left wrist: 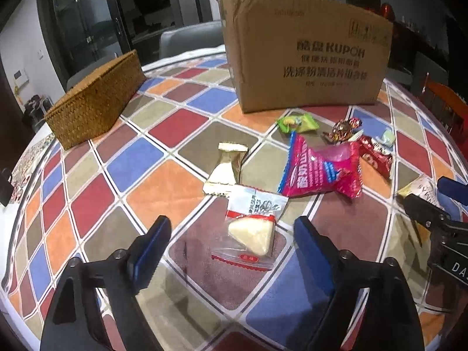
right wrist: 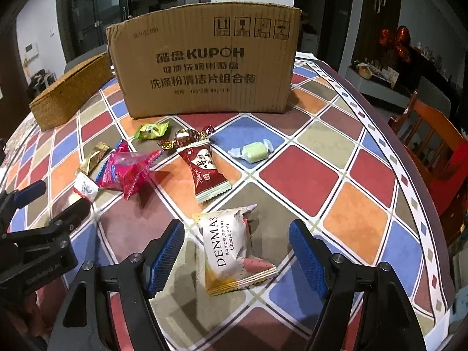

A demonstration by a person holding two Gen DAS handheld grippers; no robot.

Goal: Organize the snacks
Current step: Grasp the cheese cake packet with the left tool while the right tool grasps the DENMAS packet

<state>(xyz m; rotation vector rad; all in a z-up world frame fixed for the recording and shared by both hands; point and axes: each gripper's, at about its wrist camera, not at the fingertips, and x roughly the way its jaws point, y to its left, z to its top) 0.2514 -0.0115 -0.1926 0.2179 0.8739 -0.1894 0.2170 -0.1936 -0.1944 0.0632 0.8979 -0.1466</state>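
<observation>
Several wrapped snacks lie on the checkered tablecloth in front of a cardboard box [left wrist: 307, 49] [right wrist: 204, 67]. My left gripper [left wrist: 232, 234] is open, its blue pads on either side of a clear packet with a white triangular snack [left wrist: 253, 231]. My right gripper [right wrist: 237, 239] is open around a white DENMAS cheese roll packet [right wrist: 231, 245]. Beyond lie a pink bag [left wrist: 321, 169] [right wrist: 125, 169], a gold wrapper [left wrist: 228, 163], a dark red packet [right wrist: 204, 169], a green packet [right wrist: 152, 130], a foil candy [right wrist: 187, 137] and a pale green candy [right wrist: 253, 152].
A woven basket [left wrist: 96, 99] [right wrist: 70, 90] stands at the back left of the table. The table edge [right wrist: 409, 175] curves down the right, with a wooden chair [right wrist: 433, 137] beyond it. Each gripper shows at the edge of the other's view.
</observation>
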